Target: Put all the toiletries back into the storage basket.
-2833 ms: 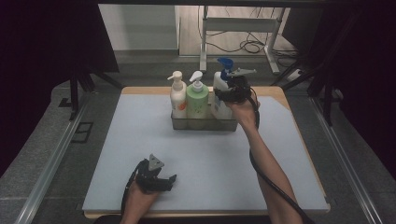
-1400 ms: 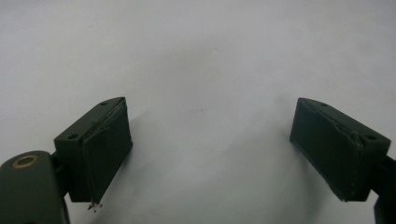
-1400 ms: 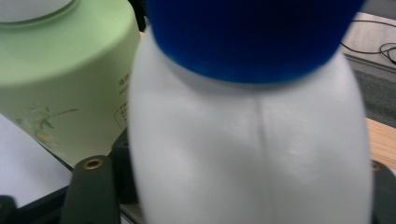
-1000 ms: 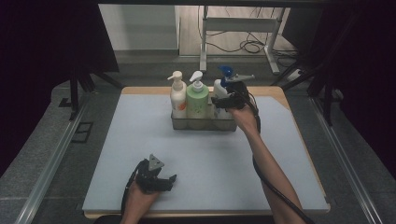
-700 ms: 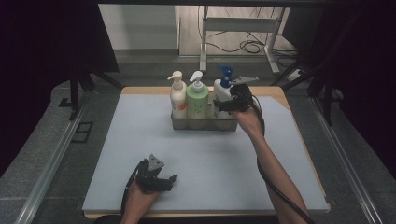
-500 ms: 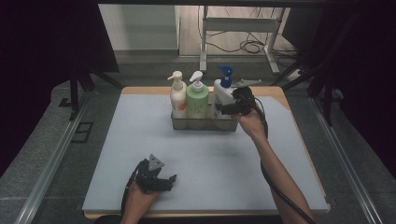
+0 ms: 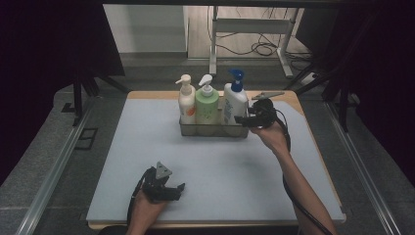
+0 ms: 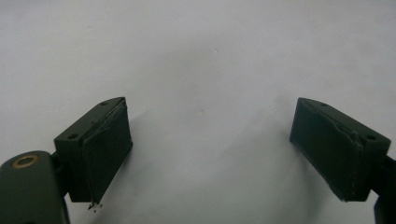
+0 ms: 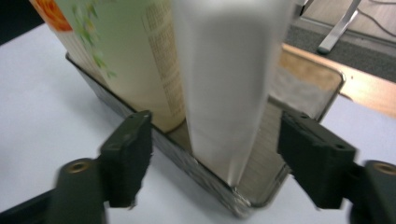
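A metal tray (image 7: pixel 210 131) stands at the back of the mat and holds a cream pump bottle (image 7: pixel 186 100), a green pump bottle (image 7: pixel 207 105) and a white spray bottle (image 7: pixel 234 103) with a blue trigger. My right gripper (image 7: pixel 243 120) sits at the tray's right end, pointing left. In the right gripper view its jaws (image 9: pixel 215 135) are open astride the tray's corner (image 9: pixel 208 179), with the white bottle (image 9: pixel 229 84) between them untouched and the green bottle (image 9: pixel 130 60) to the left. These jaws have just been closing. My left gripper (image 7: pixel 173 188) rests open near the front edge, over bare mat (image 8: pixel 210 126).
A blue-grey mat (image 7: pixel 122 161) covers most of the wooden table (image 7: pixel 293 100). Beyond the far edge are a desk frame (image 7: pixel 254 29) and cables on the floor. Metal rails (image 7: pixel 58 166) run along both sides, with dark curtains behind them.
My right gripper has come down from beside the spray bottle's top to the tray's right end, a little right and nearer, and its jaws have narrowed. The left gripper has stayed put.
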The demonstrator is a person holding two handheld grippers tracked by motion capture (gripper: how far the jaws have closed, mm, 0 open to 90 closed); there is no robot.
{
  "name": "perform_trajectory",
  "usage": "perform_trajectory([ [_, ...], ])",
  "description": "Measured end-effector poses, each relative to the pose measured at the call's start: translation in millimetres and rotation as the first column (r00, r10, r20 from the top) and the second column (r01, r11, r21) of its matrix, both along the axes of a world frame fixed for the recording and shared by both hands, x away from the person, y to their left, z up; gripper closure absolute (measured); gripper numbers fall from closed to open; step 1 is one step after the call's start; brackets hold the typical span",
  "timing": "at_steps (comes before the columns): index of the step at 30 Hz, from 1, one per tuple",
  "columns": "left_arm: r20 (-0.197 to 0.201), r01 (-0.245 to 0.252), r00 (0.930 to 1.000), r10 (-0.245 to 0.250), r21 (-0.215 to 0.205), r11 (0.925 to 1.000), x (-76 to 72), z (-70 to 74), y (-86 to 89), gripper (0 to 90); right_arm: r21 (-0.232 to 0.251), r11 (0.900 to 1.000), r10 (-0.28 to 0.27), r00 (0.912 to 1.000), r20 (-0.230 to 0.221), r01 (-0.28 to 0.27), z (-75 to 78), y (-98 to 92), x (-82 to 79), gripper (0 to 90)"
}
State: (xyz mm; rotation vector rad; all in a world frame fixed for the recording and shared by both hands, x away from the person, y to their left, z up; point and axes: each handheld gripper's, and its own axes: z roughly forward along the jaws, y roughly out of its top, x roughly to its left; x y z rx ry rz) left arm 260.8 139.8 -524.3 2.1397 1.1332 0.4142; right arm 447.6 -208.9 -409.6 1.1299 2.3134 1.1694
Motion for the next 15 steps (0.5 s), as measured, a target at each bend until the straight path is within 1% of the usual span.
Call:
perform_trajectory([
  [1, 0.0, 0.0, 1.0, 0.0, 0.0, 1.0, 0.0, 0.0, 0.0, 12.1, -0.005, 1.0, 0.001, 1.0, 0.0, -0.001, -1.8, -3.6, -0.8, 35.8],
  [3, -0.001, 0.0, 1.0, 0.0, 0.001, 1.0, 0.0, 0.1, 0.0, 12.1, 0.001, 1.0, 0.003, 1.0, -0.007, -0.003, -3.1, -7.2, -1.4, 41.5],
  [4, -0.001, 0.0, 1.0, 0.0, 0.001, 1.0, -0.1, 0.1, 0.0, 12.1, 0.008, 1.0, 0.005, 0.9999, -0.011, -0.004, -4.2, -10.1, -1.5, 46.8],
  [5, -0.001, 0.0, 1.0, 0.0, 0.001, 1.0, -0.1, 0.1, 0.0, 12.1, 0.013, 1.0, 0.005, 0.9999, -0.016, -0.005, -4.8, -11.9, -1.3, 49.5],
  [6, -0.001, 0.0, 1.0, 0.0, 0.001, 1.0, 0.0, 0.1, 0.0, 12.1, 0.031, 1.0, 0.007, 0.9996, -0.029, -0.006, -6.0, -14.7, -0.7, 53.9],
  [8, -0.001, 0.0, 1.0, 0.0, 0.001, 1.0, -0.1, 0.1, 0.0, 12.1, 0.043, 0.999, 0.006, 0.9993, -0.036, -0.005, -7.8, -18.2, -0.2, 61.3],
  [9, -0.001, 0.0, 1.0, 0.0, 0.001, 1.0, 0.0, 0.1, 0.0, 12.1, 0.047, 0.999, 0.002, 0.9995, -0.033, -0.001, -9.1, -20.5, 0.2, 66.0],
  [11, -0.001, 0.0, 1.0, 0.0, 0.001, 1.0, 0.0, 0.1, 0.0, 12.1, 0.047, 0.999, -0.011, 0.9995, -0.031, 0.013, -10.7, -23.3, 0.9, 72.5],
  [14, -0.001, 0.0, 1.0, 0.0, 0.001, 1.0, 0.0, 0.1, 0.0, 12.1, 0.038, 0.998, -0.041, 0.9987, -0.03, 0.043, -13.6, -26.9, 3.5, 84.1],
  [15, -0.001, 0.0, 1.0, 0.0, 0.001, 1.0, 0.0, 0.1, 0.0, 12.1, 0.037, 0.998, -0.048, 0.9985, -0.027, 0.049, -14.3, -27.2, 4.4, 86.5],
])
